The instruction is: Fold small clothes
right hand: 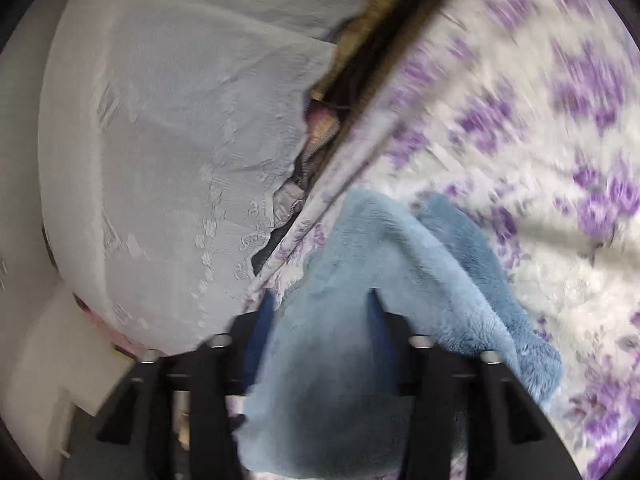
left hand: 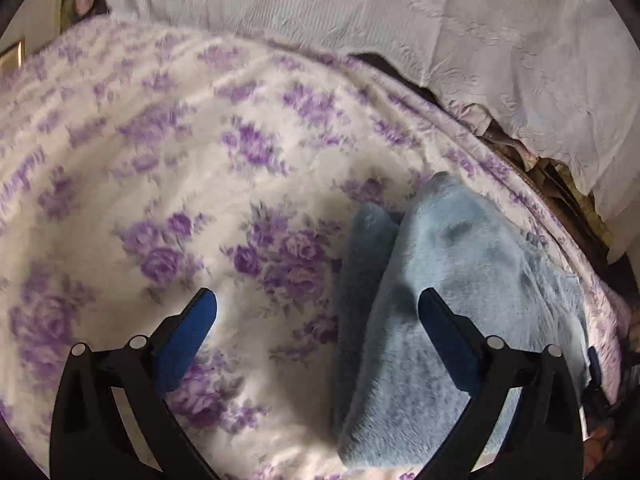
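Note:
A small light blue fleece garment (left hand: 452, 264) lies on a white blanket with purple flowers (left hand: 168, 168). In the left wrist view my left gripper (left hand: 318, 300) is open, its blue-padded fingers spread wide just above the blanket, the right finger over the garment's edge. In the right wrist view the blue garment (right hand: 360, 280) is draped between the fingers of my right gripper (right hand: 320, 300), which is shut on its cloth; a darker blue fold (right hand: 472, 248) lies to the right. The view is blurred by motion.
A pale grey embroidered cloth (left hand: 500, 40) covers a bulky shape behind the blanket, also at left in the right wrist view (right hand: 168, 152). A dark gap with crumpled fabrics (right hand: 320, 128) runs between it and the blanket's edge.

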`<state>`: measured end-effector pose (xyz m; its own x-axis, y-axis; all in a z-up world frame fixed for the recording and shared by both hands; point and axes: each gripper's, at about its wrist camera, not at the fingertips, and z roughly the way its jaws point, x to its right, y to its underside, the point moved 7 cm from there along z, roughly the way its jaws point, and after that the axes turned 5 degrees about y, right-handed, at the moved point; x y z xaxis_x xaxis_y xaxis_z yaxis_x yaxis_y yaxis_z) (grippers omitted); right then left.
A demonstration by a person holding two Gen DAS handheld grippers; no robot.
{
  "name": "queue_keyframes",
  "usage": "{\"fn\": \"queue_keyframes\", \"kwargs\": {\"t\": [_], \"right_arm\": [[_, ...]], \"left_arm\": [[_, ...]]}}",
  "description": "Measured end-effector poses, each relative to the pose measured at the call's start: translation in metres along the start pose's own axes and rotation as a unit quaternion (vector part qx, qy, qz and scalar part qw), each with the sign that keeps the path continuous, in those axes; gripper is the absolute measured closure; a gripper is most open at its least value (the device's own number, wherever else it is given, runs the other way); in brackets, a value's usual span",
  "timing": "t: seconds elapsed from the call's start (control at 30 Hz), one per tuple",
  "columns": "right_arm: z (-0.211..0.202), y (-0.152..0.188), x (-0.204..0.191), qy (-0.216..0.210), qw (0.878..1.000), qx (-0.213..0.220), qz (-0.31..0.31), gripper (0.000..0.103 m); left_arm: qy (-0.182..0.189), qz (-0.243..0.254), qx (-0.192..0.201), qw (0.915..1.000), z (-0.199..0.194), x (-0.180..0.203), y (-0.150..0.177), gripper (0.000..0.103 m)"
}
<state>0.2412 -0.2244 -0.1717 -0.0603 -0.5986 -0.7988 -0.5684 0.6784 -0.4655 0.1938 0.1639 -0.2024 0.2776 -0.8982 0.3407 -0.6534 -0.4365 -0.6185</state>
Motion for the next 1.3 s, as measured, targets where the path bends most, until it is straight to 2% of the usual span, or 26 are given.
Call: {"fn": "queue_keyframes", "kwargs": {"t": [0.03, 0.1, 0.17, 0.23, 0.3, 0.33, 0.37, 0.43, 0.5, 0.53, 0.63, 0.7, 0.8, 1.0, 1.1, 1.3], "right_arm": [[-0.004, 0.004, -0.011, 0.001, 1.000, 0.001, -0.030, 0.024], [-0.004, 0.024, -0.044, -0.019, 0.995, -0.022, -0.094, 0.024], [0.011, 0.045, -0.063, -0.044, 0.991, -0.060, -0.114, 0.024], [0.029, 0.060, -0.063, -0.048, 0.988, -0.095, -0.108, 0.024], [0.047, 0.068, -0.047, -0.021, 0.988, -0.121, -0.098, 0.025], [0.053, 0.068, -0.036, -0.020, 0.988, -0.124, -0.087, 0.035], [0.053, 0.066, -0.029, -0.021, 0.990, -0.120, -0.076, 0.045], [0.047, 0.054, -0.020, -0.018, 0.993, -0.107, -0.043, 0.048], [0.033, 0.040, -0.014, -0.005, 0.997, -0.075, -0.021, 0.047], [0.023, 0.035, -0.012, 0.008, 0.998, -0.061, -0.019, 0.042], [-0.010, 0.028, -0.019, 0.014, 0.999, -0.028, -0.036, 0.025], [-0.030, 0.030, -0.021, 0.027, 0.998, -0.012, -0.056, 0.024], [-0.056, 0.037, -0.008, 0.052, 0.997, -0.012, -0.054, 0.021], [-0.085, 0.055, 0.033, 0.066, 0.997, -0.028, 0.003, 0.021], [-0.084, 0.069, 0.045, 0.067, 0.996, -0.049, 0.019, 0.021], [-0.063, 0.064, 0.059, 0.062, 0.995, -0.057, 0.054, 0.021]], "left_arm": [[0.005, 0.017, 0.008, 0.9998, -0.007, 0.008, 0.001, 0.005], [0.030, 0.053, 0.020, 0.9980, -0.020, 0.031, 0.005, 0.005], [0.053, 0.089, 0.015, 0.9945, -0.020, 0.055, 0.013, 0.005], [0.046, 0.119, -0.005, 0.9918, -0.009, 0.068, 0.022, 0.005], [0.002, 0.136, -0.044, 0.9897, 0.017, 0.063, 0.035, 0.004], [0.007, 0.129, -0.064, 0.9895, 0.030, 0.059, 0.039, 0.004], [0.034, 0.100, -0.077, 0.9915, 0.035, 0.054, 0.039, 0.004], [0.055, 0.071, -0.082, 0.9925, 0.032, 0.046, 0.036, 0.004], [0.040, 0.065, -0.069, 0.9947, 0.025, 0.041, 0.034, 0.004], [0.026, 0.066, -0.060, 0.9957, 0.020, 0.040, 0.034, 0.004], [0.017, 0.083, -0.032, 0.9959, 0.000, 0.048, 0.027, 0.005], [0.019, 0.101, -0.007, 0.9947, -0.020, 0.058, 0.025, 0.005], [0.035, 0.114, 0.005, 0.9928, -0.040, 0.074, 0.029, 0.005], [0.066, 0.118, -0.024, 0.9905, -0.049, 0.094, 0.055, 0.005], [0.064, 0.125, -0.025, 0.9899, -0.050, 0.099, 0.064, 0.005], [0.061, 0.134, -0.037, 0.9884, -0.038, 0.123, 0.057, 0.005]]}}
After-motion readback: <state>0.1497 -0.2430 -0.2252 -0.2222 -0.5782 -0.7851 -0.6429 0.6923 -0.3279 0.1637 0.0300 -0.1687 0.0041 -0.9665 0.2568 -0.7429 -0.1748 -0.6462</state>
